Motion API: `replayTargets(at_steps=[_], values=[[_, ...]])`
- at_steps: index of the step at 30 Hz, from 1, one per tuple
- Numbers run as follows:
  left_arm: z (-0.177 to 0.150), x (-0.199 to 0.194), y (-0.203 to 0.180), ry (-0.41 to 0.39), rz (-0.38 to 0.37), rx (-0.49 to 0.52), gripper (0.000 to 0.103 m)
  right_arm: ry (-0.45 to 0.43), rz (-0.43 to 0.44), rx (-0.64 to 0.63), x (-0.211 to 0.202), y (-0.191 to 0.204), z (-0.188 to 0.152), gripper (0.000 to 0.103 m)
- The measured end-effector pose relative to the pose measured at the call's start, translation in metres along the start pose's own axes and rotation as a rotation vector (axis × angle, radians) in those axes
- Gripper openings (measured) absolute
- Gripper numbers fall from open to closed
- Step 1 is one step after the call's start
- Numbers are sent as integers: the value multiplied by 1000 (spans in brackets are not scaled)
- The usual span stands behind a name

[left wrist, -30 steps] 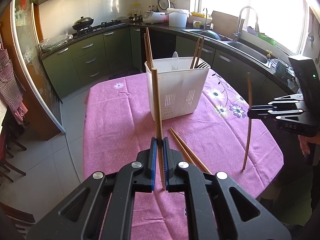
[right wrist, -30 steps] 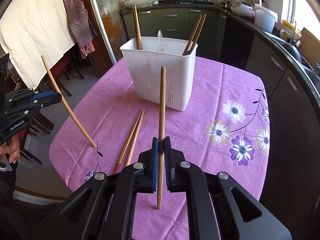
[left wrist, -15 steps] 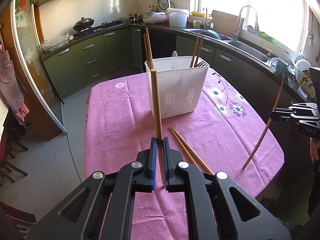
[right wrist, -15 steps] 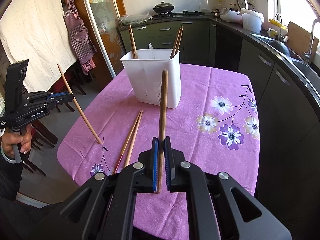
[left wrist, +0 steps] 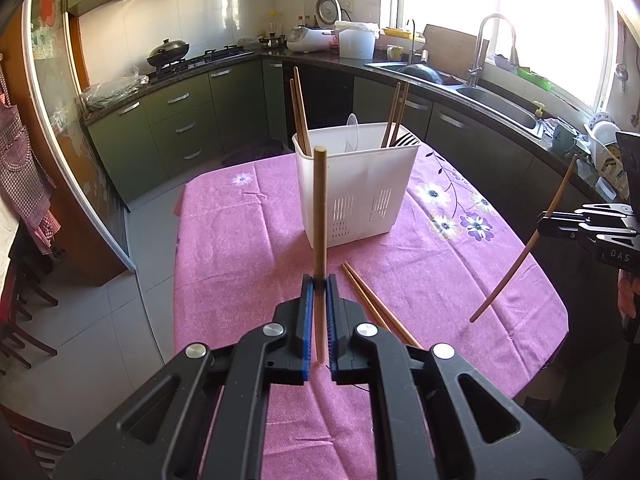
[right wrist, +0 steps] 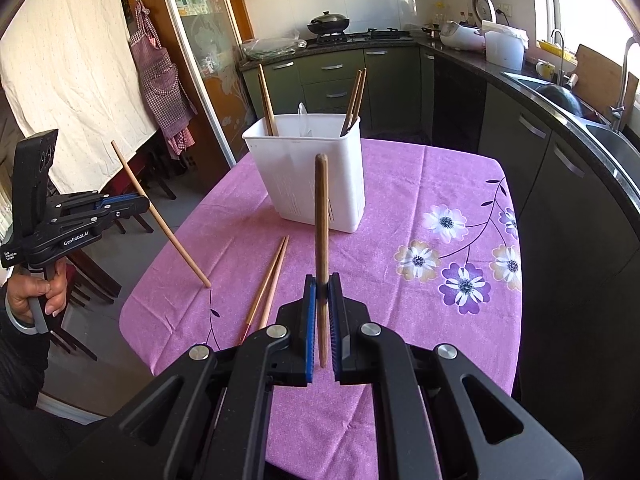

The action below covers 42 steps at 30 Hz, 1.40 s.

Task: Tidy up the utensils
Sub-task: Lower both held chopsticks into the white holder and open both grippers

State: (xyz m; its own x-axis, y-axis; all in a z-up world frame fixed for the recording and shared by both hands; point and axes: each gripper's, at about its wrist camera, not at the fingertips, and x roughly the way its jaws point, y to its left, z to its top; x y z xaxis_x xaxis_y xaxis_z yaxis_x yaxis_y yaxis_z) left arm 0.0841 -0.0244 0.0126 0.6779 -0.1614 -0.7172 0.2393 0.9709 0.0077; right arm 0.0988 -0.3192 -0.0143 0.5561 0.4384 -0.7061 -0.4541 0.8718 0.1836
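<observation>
A white utensil holder point(left wrist: 356, 188) point(right wrist: 312, 172) stands mid-table with several chopsticks and a pale spoon upright in it. My left gripper point(left wrist: 319, 280) is shut on a light wooden chopstick point(left wrist: 319, 208) that points up in front of the holder. From the right wrist view, this left gripper point(right wrist: 142, 202) is at the table's left edge and its chopstick point(right wrist: 160, 216) slants down to the cloth. My right gripper point(right wrist: 322, 280) is shut on a darker chopstick point(right wrist: 321, 216). It appears at the table's right edge point(left wrist: 548, 226). Two loose chopsticks point(left wrist: 376, 304) point(right wrist: 268, 284) lie side by side on the cloth.
The table wears a pink flowered cloth point(left wrist: 240, 248). Dark green kitchen cabinets point(left wrist: 180, 128) and a counter with a sink point(left wrist: 500, 108) wrap around behind and to the right. Wooden chairs point(right wrist: 92, 276) stand by the left edge. A person's hand point(right wrist: 28, 292) grips the left handle.
My right gripper has drawn back from the holder toward the table's edge, and its chopstick went from upright to slanted in the left wrist view. The left gripper has stayed put.
</observation>
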Motion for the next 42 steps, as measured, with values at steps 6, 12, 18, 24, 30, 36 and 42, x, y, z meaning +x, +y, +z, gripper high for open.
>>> replayTargets(at_steps=[6, 12, 18, 24, 30, 36, 42], values=[[15, -11, 1, -26, -8, 2, 6, -36, 23, -1, -6, 2, 22, 7], [44, -29, -3, -70, -28, 17, 6, -100, 52, -4, -20, 6, 61, 7], [83, -47, -3, -136, -32, 30, 6, -178, 77, -5, -39, 8, 108, 7], [127, -67, -4, -239, -31, 46, 6, -255, 90, 8, -54, 6, 159, 7], [167, -57, -5, -311, -27, 44, 6, -297, 82, 37, -47, -1, 201, 7], [182, -9, 1, -296, -33, 11, 6, -248, 62, 76, 0, -19, 216, 7], [171, 33, 8, -244, -6, -10, 6, -185, 67, 82, 43, -28, 203, 7]])
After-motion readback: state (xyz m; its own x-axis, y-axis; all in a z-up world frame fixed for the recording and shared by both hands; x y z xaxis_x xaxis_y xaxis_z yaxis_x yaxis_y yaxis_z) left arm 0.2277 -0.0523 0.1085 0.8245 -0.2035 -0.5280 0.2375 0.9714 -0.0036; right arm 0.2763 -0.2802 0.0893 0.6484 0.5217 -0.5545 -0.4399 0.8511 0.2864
